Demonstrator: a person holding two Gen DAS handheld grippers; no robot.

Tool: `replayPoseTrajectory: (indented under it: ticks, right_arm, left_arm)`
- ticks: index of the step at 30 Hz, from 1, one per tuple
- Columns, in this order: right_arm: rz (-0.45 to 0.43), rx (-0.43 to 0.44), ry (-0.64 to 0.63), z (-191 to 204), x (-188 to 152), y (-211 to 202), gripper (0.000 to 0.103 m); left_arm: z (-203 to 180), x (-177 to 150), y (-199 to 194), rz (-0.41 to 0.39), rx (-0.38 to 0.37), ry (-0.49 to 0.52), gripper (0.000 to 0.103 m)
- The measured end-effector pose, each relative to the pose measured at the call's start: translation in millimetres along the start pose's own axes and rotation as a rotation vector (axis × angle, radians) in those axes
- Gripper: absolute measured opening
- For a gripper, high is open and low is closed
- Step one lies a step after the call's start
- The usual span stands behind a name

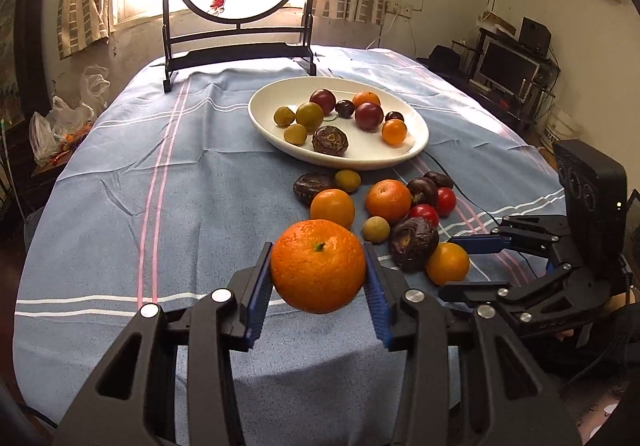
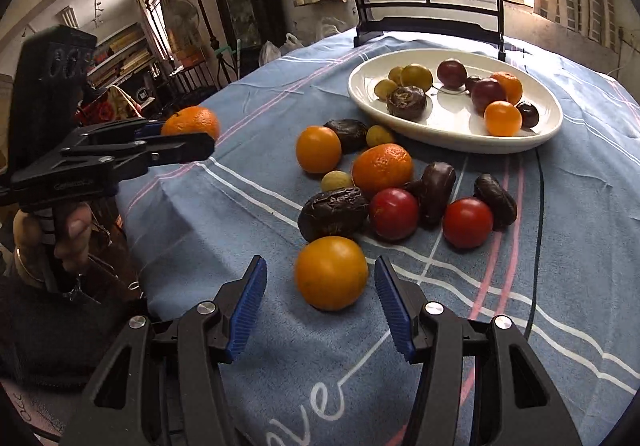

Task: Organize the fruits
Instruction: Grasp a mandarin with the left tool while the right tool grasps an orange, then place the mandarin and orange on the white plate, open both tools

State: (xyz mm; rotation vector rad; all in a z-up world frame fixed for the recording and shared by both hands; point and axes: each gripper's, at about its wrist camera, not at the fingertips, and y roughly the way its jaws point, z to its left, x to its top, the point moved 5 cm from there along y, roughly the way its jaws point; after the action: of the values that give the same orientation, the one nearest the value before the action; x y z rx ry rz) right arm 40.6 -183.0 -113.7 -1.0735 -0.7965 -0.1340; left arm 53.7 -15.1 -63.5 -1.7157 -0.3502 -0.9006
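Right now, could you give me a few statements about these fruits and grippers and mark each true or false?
1. The left gripper holds a mandarin off the cloth. True.
2. The right gripper is clamped on the yellow-orange fruit. False: its jaws stand open on either side, not touching.
3. The white plate holds no fruit. False: several fruits lie in it.
4. Two red tomatoes lie on the tablecloth. True.
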Motion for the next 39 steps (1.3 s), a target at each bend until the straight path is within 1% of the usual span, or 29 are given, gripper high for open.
replayPoseTrajectory:
  ticks: [1,2,6,9,11,13,15,16,19,24,28,32,33,34,35,36,39]
  right_arm:
    - [0.008,0.006,0.015,-1.2,-0.2,2.5,0.043]
    - [0.004,0.01,0.024,-2.2,0.1,1.5,0.037]
    - [-0.045,0.019,0.051,-8.5,-0.1,-15.8,0.037]
    - [-0.093,0.027,0.079,-20.1,4.4,-38.0,0.037]
    - [-0.133,0.018,0.106,-32.6,12.5,-54.4,0.037]
    - [-0.17,-0.008,0.118,-48.2,26.2,-68.7,0.037]
    - [-0.196,-0.041,0.125,-63.6,43.6,-76.9,0.037]
    - [-0.206,-0.042,0.131,-70.2,51.1,-79.5,0.037]
    - [-0.221,-0.061,0.144,-90.7,79.2,-74.1,0.037]
    - [-0.236,-0.104,0.191,-126.3,120.1,-45.9,0.037]
    - [-0.219,-0.152,0.222,-153.7,144.6,-20.1,0.037]
    - [-0.188,-0.189,0.211,-167.4,156.9,2.0,0.038]
    - [-0.185,-0.191,0.211,-169.3,157.4,5.3,0.039]
    - [-0.192,-0.194,0.215,-169.9,156.1,5.4,0.045]
    - [-0.201,-0.189,0.219,-169.5,154.0,4.1,0.048]
    - [-0.204,-0.178,0.221,-168.3,152.1,2.4,0.048]
    - [-0.231,-0.169,0.229,-164.3,145.2,-11.2,0.048]
  left_arm:
    - [0.7,-1.4,0.7,0.0,0.003,-0.002,0.041]
    - [1.6,-2.5,1.5,0.001,-0.002,-0.008,0.041]
    - [2.9,-2.3,2.9,-0.002,-0.014,-0.016,0.041]
    - [0.9,3.0,3.8,-0.01,-0.029,-0.013,0.041]
    - [-1.8,10.8,6.2,-0.015,-0.043,-0.009,0.041]
    - [-6.0,22.9,11.2,-0.018,-0.054,-0.001,0.041]
    - [-11.2,37.8,18.0,-0.025,-0.066,0.014,0.041]
    - [-13.0,46.3,22.8,-0.026,-0.072,0.018,0.041]
    - [-17.5,74.3,43.3,-0.023,-0.089,0.028,0.041]
    - [-32.3,112.5,92.2,0.01,-0.118,0.049,0.042]
    - [-49.7,128.7,130.9,0.053,-0.129,0.081,0.042]
    - [-54.4,132.8,163.5,0.106,-0.133,0.09,0.043]
    - [-53.3,132.5,168.5,0.115,-0.132,0.083,0.046]
    - [-52.0,132.6,171.4,0.123,-0.137,0.072,0.057]
    - [-49.9,133.2,170.1,0.114,-0.135,0.059,0.061]
    - [-48.2,133.9,165.8,0.095,-0.13,0.057,0.064]
    - [-44.9,134.3,144.9,0.055,-0.12,0.065,0.065]
